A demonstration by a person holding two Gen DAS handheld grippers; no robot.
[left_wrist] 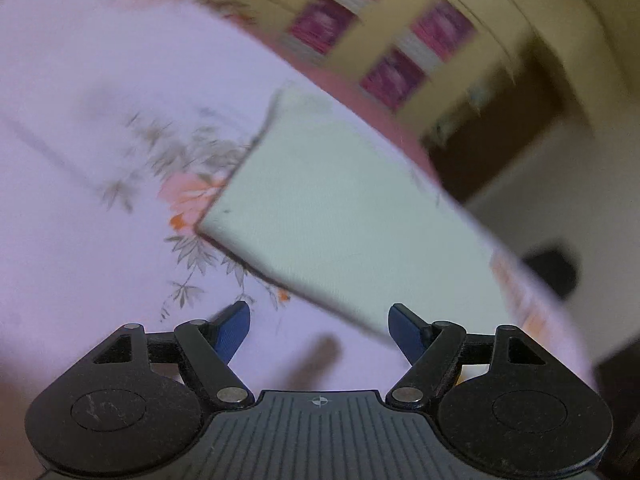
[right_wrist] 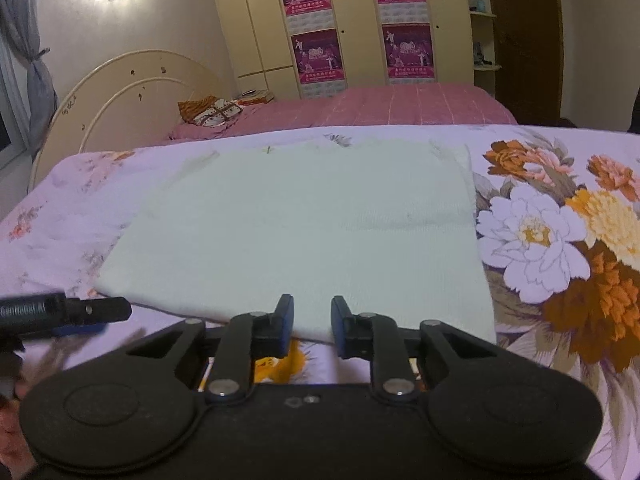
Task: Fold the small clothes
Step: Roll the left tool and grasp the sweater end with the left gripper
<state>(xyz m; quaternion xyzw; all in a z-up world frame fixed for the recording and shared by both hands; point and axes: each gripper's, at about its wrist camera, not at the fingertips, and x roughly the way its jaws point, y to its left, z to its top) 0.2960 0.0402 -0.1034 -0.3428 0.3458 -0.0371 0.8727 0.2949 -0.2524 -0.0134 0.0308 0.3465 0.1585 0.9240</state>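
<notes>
The pale folded cloth (right_wrist: 296, 232) is being found lying flat on the flowered bedsheet (right_wrist: 560, 240), its near edge just ahead of the right gripper (right_wrist: 312, 316), whose jaws are standing narrowly apart on nothing, while the left gripper (left_wrist: 320, 332), jaws wide apart and empty, is being held beside the cloth's near corner.

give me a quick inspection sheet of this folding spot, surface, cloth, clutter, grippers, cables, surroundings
surface: lilac floral sheet, lying flat.
job's things: pale folded cloth lies flat on the sheet, roughly rectangular, edges fairly even.
clutter: nothing seen on the sheet beside the cloth.
grippers: left gripper open, nothing between its fingers, near the cloth's corner; right gripper has a narrow gap at the cloth's near edge, no grip visible.
cables: nothing seen.
surroundings: pink bed behind with a patterned pillow, cream wardrobe with magenta posters; left view is motion-blurred.
</notes>
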